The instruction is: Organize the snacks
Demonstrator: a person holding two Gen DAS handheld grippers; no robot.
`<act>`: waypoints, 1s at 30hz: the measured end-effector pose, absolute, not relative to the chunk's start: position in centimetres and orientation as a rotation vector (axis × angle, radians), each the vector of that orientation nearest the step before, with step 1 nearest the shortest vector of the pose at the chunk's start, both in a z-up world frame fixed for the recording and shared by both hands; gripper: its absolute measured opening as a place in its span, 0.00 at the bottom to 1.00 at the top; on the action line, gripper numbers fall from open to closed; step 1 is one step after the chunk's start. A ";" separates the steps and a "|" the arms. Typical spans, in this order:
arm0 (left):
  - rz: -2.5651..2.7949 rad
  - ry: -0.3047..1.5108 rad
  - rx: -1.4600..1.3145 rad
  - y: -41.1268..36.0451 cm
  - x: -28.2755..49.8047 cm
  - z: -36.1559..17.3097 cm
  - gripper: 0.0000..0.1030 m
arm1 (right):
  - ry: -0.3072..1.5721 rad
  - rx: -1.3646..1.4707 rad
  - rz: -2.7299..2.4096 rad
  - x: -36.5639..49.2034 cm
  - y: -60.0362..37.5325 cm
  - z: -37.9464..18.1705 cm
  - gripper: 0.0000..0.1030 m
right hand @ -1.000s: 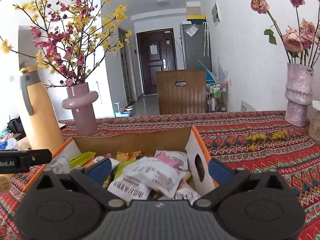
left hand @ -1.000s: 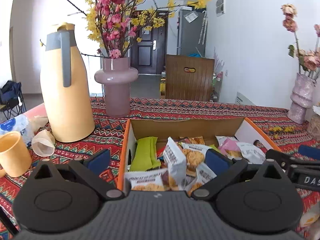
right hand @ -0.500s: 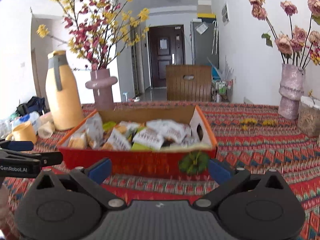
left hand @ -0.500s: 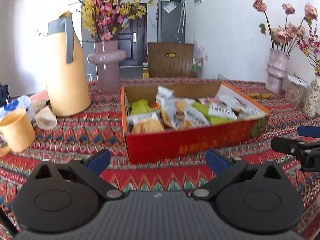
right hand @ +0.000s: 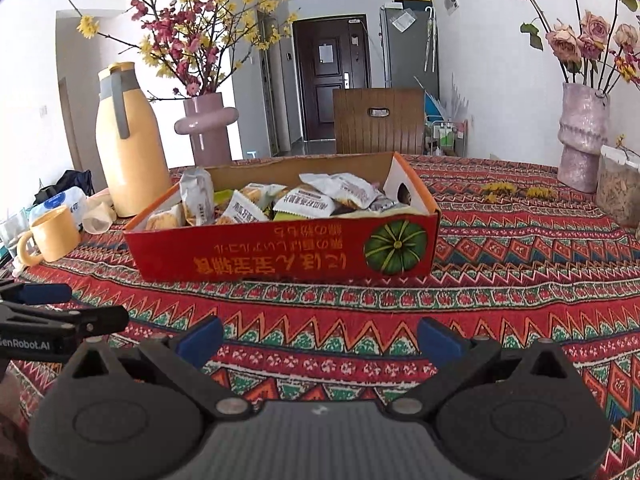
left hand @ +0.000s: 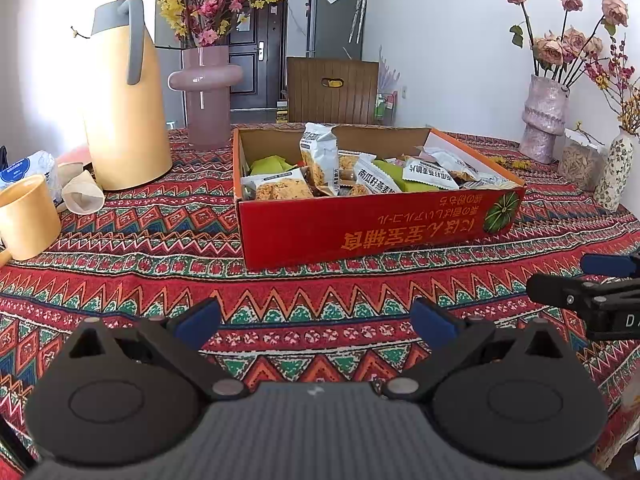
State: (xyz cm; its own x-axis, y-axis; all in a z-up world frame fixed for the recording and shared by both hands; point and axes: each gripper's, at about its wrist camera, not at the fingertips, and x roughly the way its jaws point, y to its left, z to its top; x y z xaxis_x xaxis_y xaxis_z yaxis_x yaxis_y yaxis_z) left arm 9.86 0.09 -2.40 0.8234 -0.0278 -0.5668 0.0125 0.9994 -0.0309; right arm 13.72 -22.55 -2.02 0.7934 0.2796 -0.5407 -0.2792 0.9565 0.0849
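Observation:
A red cardboard box (left hand: 360, 228) (right hand: 280, 256) with a pumpkin picture on its front stands on the patterned tablecloth. It holds several snack packets (left hand: 320, 160) (right hand: 304, 204), white, green and cookie-printed, loosely heaped. My left gripper (left hand: 316, 322) is open and empty, low over the cloth in front of the box. My right gripper (right hand: 320, 334) is open and empty, also in front of the box and well short of it. Each gripper shows at the edge of the other's view.
A yellow thermos jug (left hand: 124, 104), pink flower vase (left hand: 206, 92), yellow mug (left hand: 26, 216) and crumpled paper (left hand: 82, 196) stand left of the box. A textured vase with roses (right hand: 582, 136), a jar (right hand: 618, 196) and a small floral vase (left hand: 614, 172) stand at the right.
Both grippers have pulled back from over the box toward the near side of the table. The box now lies well ahead of them. Both stay open.

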 end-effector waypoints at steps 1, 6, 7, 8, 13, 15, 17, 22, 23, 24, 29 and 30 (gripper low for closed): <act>-0.022 0.603 -0.027 0.1 9.8 -2.4 1.00 | 0.583 0.002 0.299 13.7 -22.6 -2.0 1.00; -0.021 0.606 -0.026 0.0 9.7 -2.5 1.00 | 0.586 0.003 0.298 13.7 -22.5 -2.1 1.00; -0.022 0.606 -0.027 0.0 9.7 -2.5 1.00 | 0.586 0.003 0.299 13.7 -22.5 -2.1 1.00; -0.022 0.606 -0.028 0.0 9.7 -2.5 1.00 | 0.586 0.003 0.298 13.7 -22.5 -2.1 1.00; -0.023 0.606 -0.028 0.0 9.7 -2.6 1.00 | 0.587 0.003 0.297 13.7 -22.5 -2.2 1.00; -0.023 0.605 -0.029 0.0 9.7 -2.6 1.00 | 0.588 0.002 0.296 13.7 -22.5 -2.2 1.00; -0.023 0.605 -0.029 0.0 9.7 -2.6 1.00 | 0.589 0.002 0.296 13.7 -22.5 -2.3 1.00; -0.023 0.605 -0.030 0.0 9.6 -2.5 1.00 | 0.589 0.002 0.296 13.7 -22.5 -2.3 1.00; -0.023 0.604 -0.030 0.0 9.6 -2.5 1.00 | 0.589 0.003 0.296 13.7 -22.5 -2.3 1.00; -0.023 0.603 -0.030 0.0 9.6 -2.5 1.00 | 0.589 0.002 0.297 13.7 -22.5 -2.3 1.00; -0.023 0.601 -0.032 0.1 9.6 -2.4 1.00 | 0.589 0.002 0.296 13.7 -22.5 -2.3 1.00; -0.023 0.601 -0.032 0.1 9.6 -2.5 1.00 | 0.589 0.002 0.296 13.7 -22.5 -2.3 1.00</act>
State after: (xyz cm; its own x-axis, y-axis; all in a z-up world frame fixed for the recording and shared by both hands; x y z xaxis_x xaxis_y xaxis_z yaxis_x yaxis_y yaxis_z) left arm 9.57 0.06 -2.45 0.8247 -0.0313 -0.5647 0.0124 0.9992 -0.0372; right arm 13.73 -22.52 -2.27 0.7904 0.2761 -0.5468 -0.2749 0.9576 0.0861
